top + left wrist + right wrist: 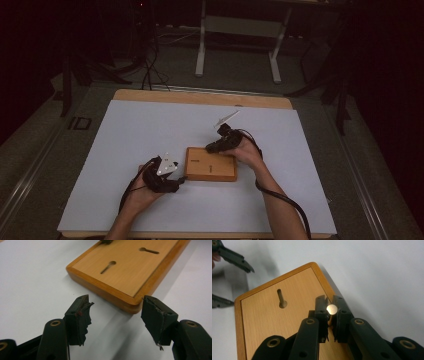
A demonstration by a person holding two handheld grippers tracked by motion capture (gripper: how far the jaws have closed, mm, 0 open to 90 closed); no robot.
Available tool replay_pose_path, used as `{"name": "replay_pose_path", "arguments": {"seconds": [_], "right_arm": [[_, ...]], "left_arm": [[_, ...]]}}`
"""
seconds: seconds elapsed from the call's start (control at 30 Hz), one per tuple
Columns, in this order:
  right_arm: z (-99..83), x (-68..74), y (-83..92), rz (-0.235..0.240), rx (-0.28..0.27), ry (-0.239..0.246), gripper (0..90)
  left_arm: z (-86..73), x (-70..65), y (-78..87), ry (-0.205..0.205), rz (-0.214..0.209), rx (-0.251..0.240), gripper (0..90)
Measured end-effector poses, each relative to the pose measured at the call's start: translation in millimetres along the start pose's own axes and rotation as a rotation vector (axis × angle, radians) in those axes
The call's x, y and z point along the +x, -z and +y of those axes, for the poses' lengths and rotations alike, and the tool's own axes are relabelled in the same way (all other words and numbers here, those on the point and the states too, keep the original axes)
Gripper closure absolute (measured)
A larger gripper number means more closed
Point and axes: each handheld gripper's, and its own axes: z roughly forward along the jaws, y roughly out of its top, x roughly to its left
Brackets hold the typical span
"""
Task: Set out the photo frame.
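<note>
A flat wooden board with two keyhole slots lies on the white table cover. My left gripper stands open at the board's left edge; in the left gripper view its jaws are spread apart just short of a board corner, with nothing between them. My right gripper is over the board's far edge. In the right gripper view it is shut on a small pin with a round pale head, above the board near a keyhole slot.
The white cover spans a wooden tabletop, with bare room all around the board. A white table frame and cables stand on the dark floor beyond. The left gripper's open jaw tips show at the right gripper view's left edge.
</note>
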Motion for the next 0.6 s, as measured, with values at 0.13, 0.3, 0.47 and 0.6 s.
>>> {"name": "replay_pose_path", "arguments": {"seconds": [0.13, 0.3, 0.47, 0.6], "right_arm": [[1.5, -2.6, -0.1, 0.015, 0.007, -0.017, 83.6], [2.9, -5.7, -0.1, 0.032, 0.011, -0.041, 83.6], [3.5, -7.9, -0.1, 0.043, 0.015, -0.059, 83.6], [5.4, -9.7, -0.4, 0.051, 0.025, -0.072, 83.7]], "left_arm": [[0.7, -2.0, -2.5, -0.002, -0.006, 0.009, 37.1], [2.3, -3.9, -6.3, -0.015, 0.0, 0.015, 35.0], [4.1, -3.7, -10.2, -0.012, 0.006, 0.015, 33.1], [4.4, -0.3, -11.0, 0.002, -0.002, 0.009, 31.7]]}}
